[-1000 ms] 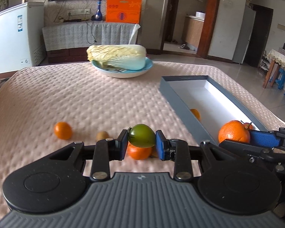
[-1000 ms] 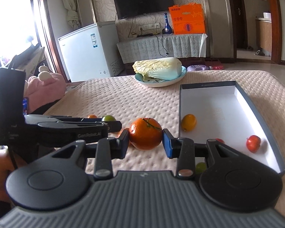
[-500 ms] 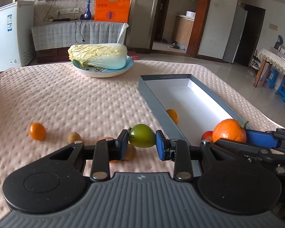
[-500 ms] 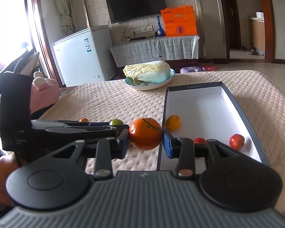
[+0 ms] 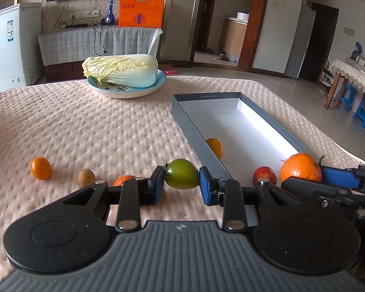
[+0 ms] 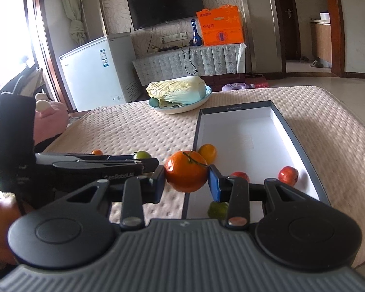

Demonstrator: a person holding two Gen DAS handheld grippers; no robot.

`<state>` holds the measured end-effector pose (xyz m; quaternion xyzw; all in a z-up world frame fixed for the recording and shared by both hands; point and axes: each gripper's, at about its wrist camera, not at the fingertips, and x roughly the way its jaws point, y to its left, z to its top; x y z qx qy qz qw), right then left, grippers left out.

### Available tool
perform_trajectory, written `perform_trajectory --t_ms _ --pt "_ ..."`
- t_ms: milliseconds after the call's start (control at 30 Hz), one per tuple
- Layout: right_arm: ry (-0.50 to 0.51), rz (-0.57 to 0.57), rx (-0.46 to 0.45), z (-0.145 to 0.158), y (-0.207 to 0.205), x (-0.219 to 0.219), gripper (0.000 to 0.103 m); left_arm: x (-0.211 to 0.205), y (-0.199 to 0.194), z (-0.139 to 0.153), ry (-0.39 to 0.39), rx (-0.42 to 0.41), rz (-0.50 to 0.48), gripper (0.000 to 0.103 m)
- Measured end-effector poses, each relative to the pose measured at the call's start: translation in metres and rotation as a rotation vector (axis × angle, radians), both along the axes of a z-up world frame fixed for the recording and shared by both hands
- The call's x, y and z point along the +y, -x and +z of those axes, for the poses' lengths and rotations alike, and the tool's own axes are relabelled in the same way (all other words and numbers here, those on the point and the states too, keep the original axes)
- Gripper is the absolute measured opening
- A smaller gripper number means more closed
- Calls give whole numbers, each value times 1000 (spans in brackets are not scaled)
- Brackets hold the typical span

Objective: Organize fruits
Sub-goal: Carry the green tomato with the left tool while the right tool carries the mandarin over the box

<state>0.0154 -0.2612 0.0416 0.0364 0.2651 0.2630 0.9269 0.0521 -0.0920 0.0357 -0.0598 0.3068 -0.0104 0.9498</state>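
A pale pink quilted cloth (image 5: 90, 126) with a raised dotted weave covers the table, and on it lies a long shallow box (image 5: 197, 131) with grey walls and a smooth white floor. The left gripper (image 5: 181, 185) is clamped on a glossy green tomato (image 5: 181, 174), oval and smooth-skinned, its dark stem scar turned toward the left pad; the fruit hangs above the cloth just outside the box's near left wall. The right gripper (image 6: 186, 178) is closed on a round orange mandarin (image 6: 186, 174) with dimpled peel and a thin green stem, held over that same wall. From the left camera, loose fruit lies on the cloth at about nine o'clock of the tomato: a smooth small orange fruit (image 5: 40, 168), a dull brown fuzzy one (image 5: 86, 177), and another orange one (image 5: 124, 180) half hidden behind the finger. Only the right camera shows the box floor fully, with a yellow-orange fruit (image 6: 207, 152) at twelve o'clock of the mandarin, two red ones (image 6: 288, 175) at three o'clock, and a green one (image 6: 217, 210) below the right finger. At twelve o'clock, far across the table, a crinkled napa cabbage (image 5: 120, 71) lies on a blue-rimmed plate (image 5: 161, 80).
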Motion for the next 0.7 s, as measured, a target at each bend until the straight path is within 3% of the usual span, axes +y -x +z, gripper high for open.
perform_trajectory --t_ms 700 --pt "-4 -15 -10 3 2 -13 40 -17 -4 1 5 -17 -38 36"
